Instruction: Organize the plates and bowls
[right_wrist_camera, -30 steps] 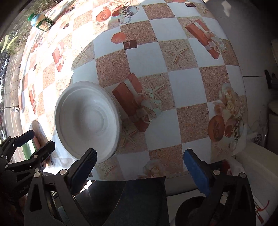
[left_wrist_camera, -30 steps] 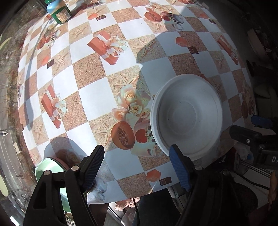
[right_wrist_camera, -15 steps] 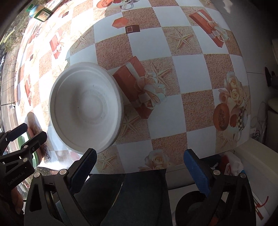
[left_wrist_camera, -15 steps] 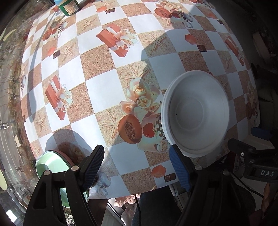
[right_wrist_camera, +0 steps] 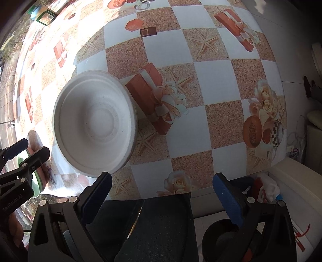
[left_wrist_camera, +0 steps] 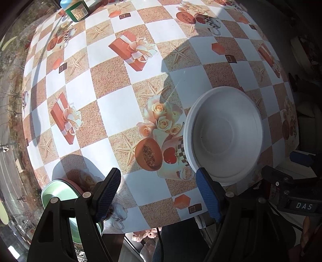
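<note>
The white bowl (left_wrist_camera: pixel 224 134) is sat upright near the desk's (left_wrist_camera: pixel 112 112) front edge. Both the left hand-held gripper (left_wrist_camera: pixel 159 191) and right hand-held gripper (right_wrist_camera: pixel 161 189) are held wide open, nothing gripped.

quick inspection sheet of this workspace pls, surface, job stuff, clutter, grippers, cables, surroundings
surface: table under a checked cloth printed with gifts, starfish and roses, part sunlit, part shaded
job's things: white bowl upright and empty near the front edge; green bowl on something pink at the front left corner
clutter: green bottle at the far edge
grippers: left gripper open, holding nothing; right gripper open, holding nothing; both short of the white bowl
cables: thin dark cable hanging below the table edge
surroundings: street beyond glass at left; person's dark trousers below
</note>
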A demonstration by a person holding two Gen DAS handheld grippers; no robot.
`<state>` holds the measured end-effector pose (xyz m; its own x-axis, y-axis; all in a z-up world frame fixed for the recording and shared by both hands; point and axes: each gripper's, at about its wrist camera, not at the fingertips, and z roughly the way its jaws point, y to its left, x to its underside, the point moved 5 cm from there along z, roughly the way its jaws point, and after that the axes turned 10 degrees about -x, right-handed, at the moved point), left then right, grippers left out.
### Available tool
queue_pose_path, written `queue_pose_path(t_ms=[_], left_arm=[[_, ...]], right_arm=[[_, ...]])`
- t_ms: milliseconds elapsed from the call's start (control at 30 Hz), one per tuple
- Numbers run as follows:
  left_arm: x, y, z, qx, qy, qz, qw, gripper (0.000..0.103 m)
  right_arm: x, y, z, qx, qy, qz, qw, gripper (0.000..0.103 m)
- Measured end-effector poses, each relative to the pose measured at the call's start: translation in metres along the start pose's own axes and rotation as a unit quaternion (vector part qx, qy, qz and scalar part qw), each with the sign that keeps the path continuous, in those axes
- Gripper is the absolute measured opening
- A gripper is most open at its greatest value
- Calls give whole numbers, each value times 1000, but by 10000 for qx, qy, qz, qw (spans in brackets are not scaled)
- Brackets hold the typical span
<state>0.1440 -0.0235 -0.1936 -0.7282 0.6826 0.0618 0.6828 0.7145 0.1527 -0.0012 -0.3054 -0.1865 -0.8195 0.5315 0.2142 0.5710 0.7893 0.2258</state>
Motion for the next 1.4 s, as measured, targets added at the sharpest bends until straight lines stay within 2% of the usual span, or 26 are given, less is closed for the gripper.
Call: queue_pose_path(t_ms=[333, 700, 1067, 1400], left_arm=[[-8, -11, -5, 69, -56, 79, 9999, 80], [3, 10, 1, 4, 11, -137, 9999, 80], [0, 8, -7, -46, -168, 100, 9998, 80], [0, 16, -14, 21, -300, 16, 9995, 80]], right_arm=[[-12, -8, -8, 109, -20, -17, 9999, 100], [-14, 8, 1, 17, 43, -131, 9999, 100], [-8, 7, -4, -10, -174, 145, 9997, 100], [-2, 16, -14, 83, -321, 98, 9994, 100]])
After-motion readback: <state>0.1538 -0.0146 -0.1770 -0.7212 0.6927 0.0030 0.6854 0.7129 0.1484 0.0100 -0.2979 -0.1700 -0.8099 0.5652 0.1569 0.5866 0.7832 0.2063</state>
